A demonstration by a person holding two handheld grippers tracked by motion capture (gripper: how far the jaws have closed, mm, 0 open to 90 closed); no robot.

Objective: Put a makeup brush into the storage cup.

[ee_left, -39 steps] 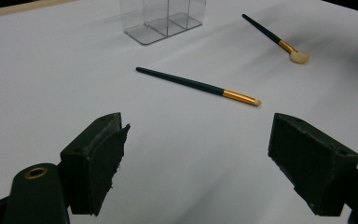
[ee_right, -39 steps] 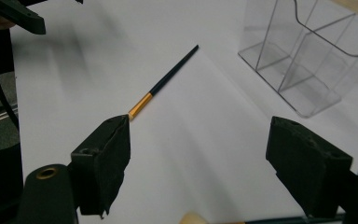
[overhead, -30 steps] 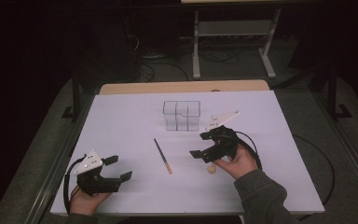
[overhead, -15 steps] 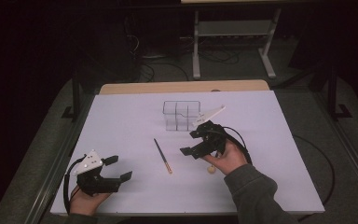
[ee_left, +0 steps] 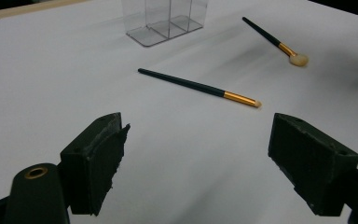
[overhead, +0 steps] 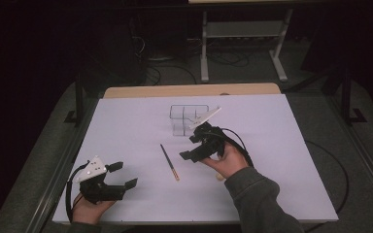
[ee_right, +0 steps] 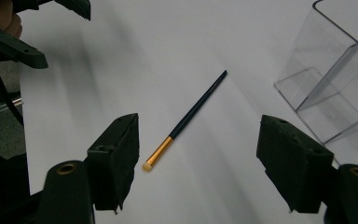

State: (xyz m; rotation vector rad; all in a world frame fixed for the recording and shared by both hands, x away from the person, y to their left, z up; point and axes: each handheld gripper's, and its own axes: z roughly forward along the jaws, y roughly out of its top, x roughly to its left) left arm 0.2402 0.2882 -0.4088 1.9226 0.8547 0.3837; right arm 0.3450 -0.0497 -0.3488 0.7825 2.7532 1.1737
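Note:
A slim dark brush with a gold ferrule (overhead: 169, 162) (ee_left: 196, 86) (ee_right: 186, 119) lies on the white table between my two grippers. My right gripper (overhead: 190, 147) (ee_right: 198, 135) hovers just right of it, pointing at it. It is open, its jaws have just been closing a little, and nothing is between them. A second brush with a fluffy tan head (ee_left: 275, 41) lies farther right; in the high view its tan tip (overhead: 219, 177) peeks out by the right hand. My left gripper (overhead: 124, 174) (ee_left: 198, 135) rests open and empty at the front left.
A clear plastic organiser with compartments (overhead: 187, 119) (ee_left: 168, 18) (ee_right: 335, 88) stands behind the brushes near the table's middle. The white table top (overhead: 272, 136) ends in a wooden strip at the back. A cable trails from the right gripper over the right side.
My right gripper has moved left across the table, away from the fluffy brush and closer to the slim one. The left gripper has stayed put.

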